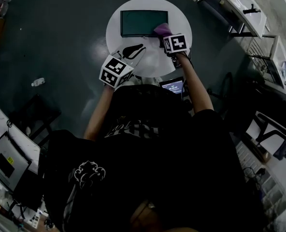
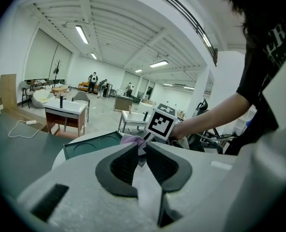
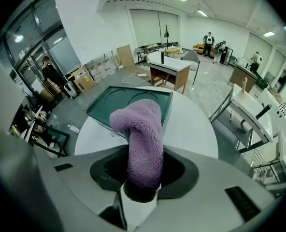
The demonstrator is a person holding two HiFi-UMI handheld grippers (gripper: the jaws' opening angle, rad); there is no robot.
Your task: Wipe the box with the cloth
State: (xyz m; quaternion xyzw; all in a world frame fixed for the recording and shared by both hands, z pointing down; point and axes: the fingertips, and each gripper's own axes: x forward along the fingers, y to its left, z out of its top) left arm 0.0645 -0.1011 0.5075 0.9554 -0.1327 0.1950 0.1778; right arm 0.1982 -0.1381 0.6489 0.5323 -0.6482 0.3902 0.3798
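Purple cloth (image 3: 142,144), clamped in the jaws of the right gripper (image 3: 144,167), is held at the near right corner of the teal box (image 1: 140,23) on the round table (image 1: 181,37); left gripper (image 2: 142,153) is seen closed, empty; wiping is judged barely begun.

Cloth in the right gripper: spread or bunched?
Bunched. The cloth is clamped between the jaws of the right gripper as a thick folded roll, its free end curling over in front of the box.
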